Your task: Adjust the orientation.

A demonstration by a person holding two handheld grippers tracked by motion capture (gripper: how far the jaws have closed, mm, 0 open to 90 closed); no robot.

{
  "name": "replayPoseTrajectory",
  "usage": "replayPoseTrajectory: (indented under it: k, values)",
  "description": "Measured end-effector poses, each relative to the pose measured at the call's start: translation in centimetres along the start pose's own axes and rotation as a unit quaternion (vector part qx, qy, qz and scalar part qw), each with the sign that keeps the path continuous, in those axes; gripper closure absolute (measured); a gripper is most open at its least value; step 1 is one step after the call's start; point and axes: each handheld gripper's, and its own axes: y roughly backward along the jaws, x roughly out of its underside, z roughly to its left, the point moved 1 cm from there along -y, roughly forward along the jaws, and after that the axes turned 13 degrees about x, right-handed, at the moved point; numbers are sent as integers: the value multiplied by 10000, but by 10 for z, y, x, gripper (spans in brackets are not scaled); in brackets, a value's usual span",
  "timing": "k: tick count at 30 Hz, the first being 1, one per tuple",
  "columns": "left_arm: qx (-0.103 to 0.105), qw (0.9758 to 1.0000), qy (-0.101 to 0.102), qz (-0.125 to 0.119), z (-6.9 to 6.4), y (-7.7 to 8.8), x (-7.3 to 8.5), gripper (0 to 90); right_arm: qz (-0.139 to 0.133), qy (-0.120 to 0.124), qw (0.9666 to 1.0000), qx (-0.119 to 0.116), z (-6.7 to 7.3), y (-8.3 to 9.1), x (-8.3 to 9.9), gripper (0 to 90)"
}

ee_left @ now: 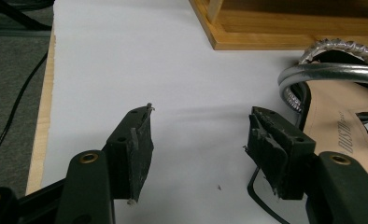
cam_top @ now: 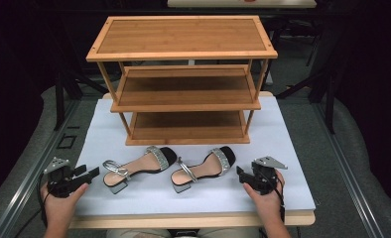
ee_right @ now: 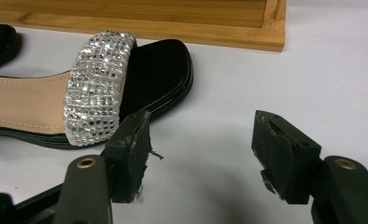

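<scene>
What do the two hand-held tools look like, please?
Each is a black tool: the left tool and the right tool both carry a grey three-cornered plate on top, trail a black cable, and have brass-coloured rivets behind worn black pads.

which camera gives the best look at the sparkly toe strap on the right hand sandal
The right gripper view: the sparkly toe strap sits close, its stones distinct. The high view shows it small; in the left gripper view I can't pick it out.
</scene>
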Motion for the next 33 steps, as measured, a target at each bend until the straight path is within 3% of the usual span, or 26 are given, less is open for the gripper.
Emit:
replayPoseTrajectory:
  k: [8, 13, 20, 21, 23, 24, 26, 27, 28, 30, 33]
  values:
    - [16, 10000, -14, 49, -1, -1, 0, 399, 66, -6, 10000, -52, 4, -1, 0, 375]
    - [36, 10000, -47, -53, -3, 7, -4, 398, 42, -31, 10000, -76, 4, 1, 0, 374]
    - [356, 9990, -125, -233, -11, 22, -20, 366, 34, -148, 9998, -83, 1, 4, -1, 372]
    - [470, 9985, -104, -267, -14, 22, -25, 350, 31, -150, 9997, -201, 0, 3, -1, 372]
    - [663, 9975, -92, -215, -20, 19, -33, 334, 24, -194, 9998, -93, -1, 3, -1, 372]
    - [698, 9973, -130, -202, -23, 17, -36, 326, 42, -232, 9996, -146, -2, 3, -1, 371]
    - [739, 9968, -304, -48, -31, 9, -43, 312, 47, -267, 9995, -141, -3, 3, -1, 371]
    - [765, 9954, -522, 228, -38, 0, -51, 280, 41, -274, 9995, -155, -4, 4, -1, 370]
    - [782, 9945, -611, 328, -41, -4, -55, 264, 38, -276, 9995, -156, -4, 4, -1, 370]
    - [806, 9936, -670, 419, -44, -7, -60, 248, 32, -275, 9995, -149, -5, 4, -1, 370]
    - [955, 9895, -849, 669, -52, -15, -75, 226, 32, -291, 9994, -160, -6, 4, -1, 370]
